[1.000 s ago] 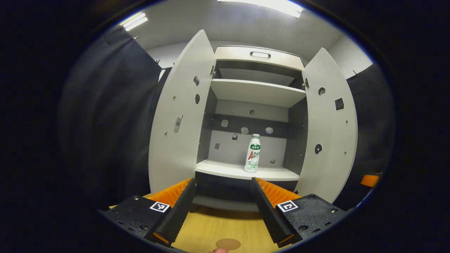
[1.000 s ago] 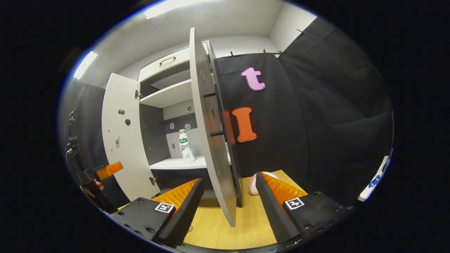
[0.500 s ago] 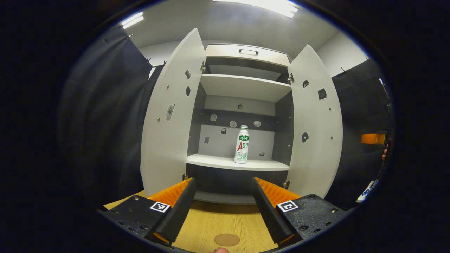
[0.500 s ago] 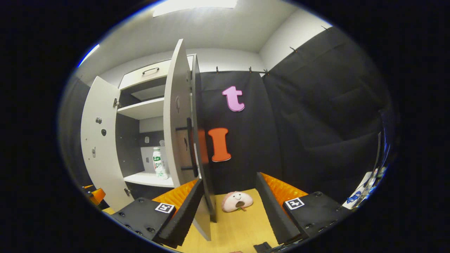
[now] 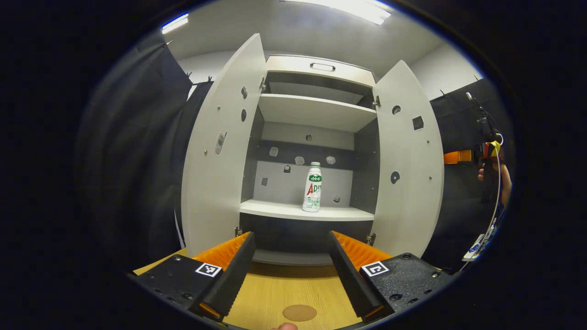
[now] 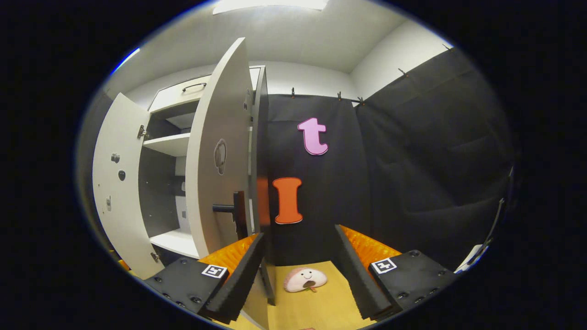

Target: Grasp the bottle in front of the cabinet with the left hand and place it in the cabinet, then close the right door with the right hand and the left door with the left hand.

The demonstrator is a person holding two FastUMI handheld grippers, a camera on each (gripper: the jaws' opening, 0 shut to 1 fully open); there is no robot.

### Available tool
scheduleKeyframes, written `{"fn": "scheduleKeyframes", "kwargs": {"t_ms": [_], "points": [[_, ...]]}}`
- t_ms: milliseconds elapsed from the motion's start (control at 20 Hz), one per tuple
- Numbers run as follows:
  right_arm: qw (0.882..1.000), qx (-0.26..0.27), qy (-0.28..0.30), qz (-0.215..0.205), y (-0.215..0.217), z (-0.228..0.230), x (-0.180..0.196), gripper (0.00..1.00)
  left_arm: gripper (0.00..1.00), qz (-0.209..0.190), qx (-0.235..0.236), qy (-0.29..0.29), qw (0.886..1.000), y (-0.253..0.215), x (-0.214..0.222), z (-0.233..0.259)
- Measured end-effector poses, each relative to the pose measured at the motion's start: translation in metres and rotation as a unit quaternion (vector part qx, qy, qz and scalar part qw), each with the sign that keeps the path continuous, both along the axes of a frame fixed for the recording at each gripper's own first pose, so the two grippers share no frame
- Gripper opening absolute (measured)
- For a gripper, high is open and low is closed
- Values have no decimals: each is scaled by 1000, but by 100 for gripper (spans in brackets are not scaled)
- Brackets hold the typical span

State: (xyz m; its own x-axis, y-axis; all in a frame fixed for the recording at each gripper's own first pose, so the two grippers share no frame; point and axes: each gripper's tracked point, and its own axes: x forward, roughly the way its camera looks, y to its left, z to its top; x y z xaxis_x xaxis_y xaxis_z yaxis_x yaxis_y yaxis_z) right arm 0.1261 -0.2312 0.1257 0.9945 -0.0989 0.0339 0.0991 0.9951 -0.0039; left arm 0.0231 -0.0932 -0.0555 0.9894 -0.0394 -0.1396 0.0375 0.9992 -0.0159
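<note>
Swung further around the right door since a second ago, the right gripper now faces its outer side | tall white-and-grey open cabinet | white plastic bottle with green cap and label upright on lower shelf | both grippers' fingers spread, empty; left gripper faces cabinet.

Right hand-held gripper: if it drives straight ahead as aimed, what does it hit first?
Likely the black cloth wall behind the cabinet. The right hand-held gripper points just past the right door edge; the pink plush lies lower. Depth unclear.

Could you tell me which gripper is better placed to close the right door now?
The right gripper: it is open beside the right door, near its handle. The left gripper faces the bottle from farther back.
</note>
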Motion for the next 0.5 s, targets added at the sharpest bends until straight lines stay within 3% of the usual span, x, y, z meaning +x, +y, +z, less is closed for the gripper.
{"fn": "scheduleKeyframes", "kwargs": {"t_ms": [100, 150, 200, 350, 500], "points": [[1000, -17, -10, -10, -2, 3, 2, 96, 96, 11, 7, 0, 1000, 12, 1, -2], [999, -27, -13, -11, 0, 3, 2, 89, 96, 15, 10, 3, 1000, 17, 1, -4], [999, -39, -16, -11, 1, 4, 2, 96, 96, 18, 14, 4, 1000, 21, 0, -5], [998, -62, -18, -19, 3, 7, 1, 95, 96, 20, 12, 0, 1000, 27, 3, -4], [999, -41, -15, -5, 15, 4, 1, 95, 96, 4, 6, -2, 1000, 20, 5, -3]]}}
